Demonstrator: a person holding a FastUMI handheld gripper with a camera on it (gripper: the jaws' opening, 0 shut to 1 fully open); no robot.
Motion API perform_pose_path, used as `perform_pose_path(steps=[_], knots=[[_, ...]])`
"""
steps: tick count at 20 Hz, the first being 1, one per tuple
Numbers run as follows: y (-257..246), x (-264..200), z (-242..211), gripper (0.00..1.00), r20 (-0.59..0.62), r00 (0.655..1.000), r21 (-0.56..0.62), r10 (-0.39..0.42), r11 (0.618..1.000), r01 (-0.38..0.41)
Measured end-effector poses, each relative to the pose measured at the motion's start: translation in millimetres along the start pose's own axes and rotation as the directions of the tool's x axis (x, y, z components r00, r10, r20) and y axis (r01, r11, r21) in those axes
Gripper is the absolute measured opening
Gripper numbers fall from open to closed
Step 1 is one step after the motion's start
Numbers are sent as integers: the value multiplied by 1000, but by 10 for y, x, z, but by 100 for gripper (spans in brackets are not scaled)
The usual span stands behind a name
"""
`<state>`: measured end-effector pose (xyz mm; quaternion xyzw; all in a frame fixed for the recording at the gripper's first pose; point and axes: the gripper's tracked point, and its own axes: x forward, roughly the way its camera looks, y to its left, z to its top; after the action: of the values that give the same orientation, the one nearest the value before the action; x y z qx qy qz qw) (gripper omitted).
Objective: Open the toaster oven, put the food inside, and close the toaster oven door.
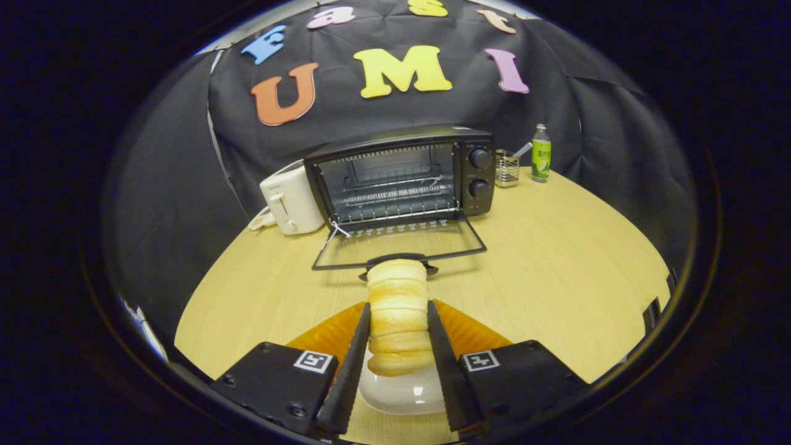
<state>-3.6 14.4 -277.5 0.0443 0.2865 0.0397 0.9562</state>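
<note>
Black cloth wall [185, 185] behind a pale wooden table [556, 266]

A white pop-up toaster [290, 201] is set on the wooden table [556, 278]. A wire holder [507, 168] and green bottle [541, 153] are placed just beside each other.

Square-coded, screw-fastened tongs [398, 346] mounts
</note>
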Motion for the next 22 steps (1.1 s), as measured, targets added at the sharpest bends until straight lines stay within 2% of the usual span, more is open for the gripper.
perform_pose_path(steps=[7,10,13,16,20,22], knots=[[310,197,390,62,169,978,114,119,984,-140],[472,287,574,62,287,936,158,205,953,-257],[447,384,749,62,376,897,199,232,925,-323],[474,502,810,62,391,880,216,271,902,-374],[550,649,940,62,372,862,286,345,841,-460],[482,742,1108,62,385,857,328,344,816,-475]])
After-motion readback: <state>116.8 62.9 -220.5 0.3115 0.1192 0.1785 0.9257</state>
